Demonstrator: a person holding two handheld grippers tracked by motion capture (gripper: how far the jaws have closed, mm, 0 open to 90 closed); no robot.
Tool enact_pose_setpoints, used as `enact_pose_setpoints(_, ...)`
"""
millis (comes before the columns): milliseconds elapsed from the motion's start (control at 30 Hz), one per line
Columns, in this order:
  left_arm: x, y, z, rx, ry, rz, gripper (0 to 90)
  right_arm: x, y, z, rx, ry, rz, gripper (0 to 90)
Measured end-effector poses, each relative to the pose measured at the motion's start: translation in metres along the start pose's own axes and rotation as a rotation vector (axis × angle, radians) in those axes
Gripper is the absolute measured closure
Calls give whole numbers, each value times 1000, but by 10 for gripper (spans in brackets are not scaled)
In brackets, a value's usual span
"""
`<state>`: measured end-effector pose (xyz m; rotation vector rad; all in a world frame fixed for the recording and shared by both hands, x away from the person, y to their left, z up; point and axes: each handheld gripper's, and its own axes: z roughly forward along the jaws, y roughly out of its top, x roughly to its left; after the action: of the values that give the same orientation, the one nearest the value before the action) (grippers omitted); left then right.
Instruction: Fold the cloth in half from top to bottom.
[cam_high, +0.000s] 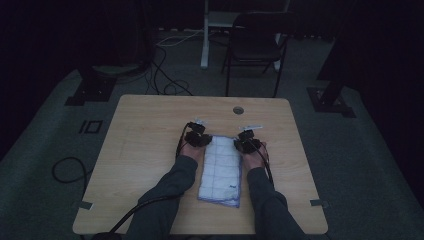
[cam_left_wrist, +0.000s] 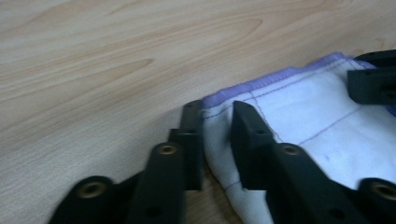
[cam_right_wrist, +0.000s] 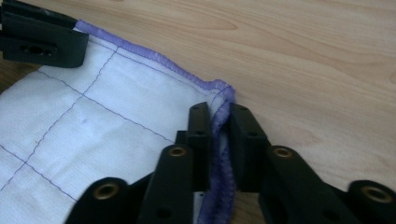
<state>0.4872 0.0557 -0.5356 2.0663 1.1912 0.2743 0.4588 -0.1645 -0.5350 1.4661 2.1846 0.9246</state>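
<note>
A white cloth (cam_high: 220, 170) with purple stitched squares and a purple hem lies folded on the wooden table (cam_high: 150, 130), its long side running away from me. My left gripper (cam_high: 204, 139) is at the cloth's far left corner. In the left gripper view its jaws (cam_left_wrist: 217, 112) are shut on a raised fold of the cloth (cam_left_wrist: 303, 112). My right gripper (cam_high: 244, 143) is at the far right corner. In the right gripper view its jaws (cam_right_wrist: 219, 112) pinch the purple hem of the cloth (cam_right_wrist: 93, 126). Each gripper view shows the other gripper across the far edge (cam_left_wrist: 373, 79) (cam_right_wrist: 42, 39).
A round cable hole (cam_high: 238, 110) sits in the table near its far edge. A dark chair (cam_high: 255, 45) and a white post stand beyond the table. Cables lie on the grey floor at left (cam_high: 70, 170). Bare wood surrounds the cloth on both sides.
</note>
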Motion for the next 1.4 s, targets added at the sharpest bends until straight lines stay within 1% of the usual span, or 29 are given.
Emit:
enact_pose_setpoints(33,0,0,0,0,0,0,808,0,0,0,0,0,0,814)
enact_pose_setpoints(67,1,1,-1,18,-8,2,823,2,1,1,-4,-7,-12,831)
enact_pose_setpoints(100,1,3,-1,28,-9,-4,832,1,2,2,-7,-6,-14,835)
enact_pose_setpoints(167,0,4,-2,36,-1,3,858,0,3,3,-14,5,-4,840)
enact_pose_setpoints(200,-1,5,-4,41,13,22,864,-1,4,4,-19,13,0,840)
enact_pose_setpoints(233,-1,5,-4,41,13,22,866,-1,4,4,-19,13,0,840)
enact_pose_setpoints(267,1,6,-7,29,11,21,867,-3,5,4,-27,25,14,841)
enact_pose_setpoints(333,2,6,-9,19,17,14,868,-2,7,2,-39,30,13,842)
enact_pose_setpoints(367,2,6,-9,19,17,14,869,-2,7,2,-39,30,13,842)
enact_pose_setpoints(400,3,5,-11,15,25,20,868,0,9,0,-56,34,6,842)
enact_pose_setpoints(433,3,5,-11,15,25,20,869,0,9,0,-56,34,6,842)
enact_pose_setpoints(500,4,6,-15,-8,25,11,869,0,12,-2,-76,45,4,841)
enact_pose_setpoints(600,3,9,-20,-29,32,15,870,0,14,-4,-89,55,15,841)
enact_pose_setpoints(667,2,11,-22,-42,35,18,870,0,16,-6,-95,53,12,842)
enact_pose_setpoints(1033,1,16,-30,-64,32,28,871,-1,21,-14,-123,56,5,841)
enact_pose_setpoints(1233,0,21,-36,-86,21,20,871,-2,24,-17,-137,57,4,840)
enact_pose_setpoints(1400,-1,25,-40,-100,15,27,871,-3,27,-21,-152,57,7,840)
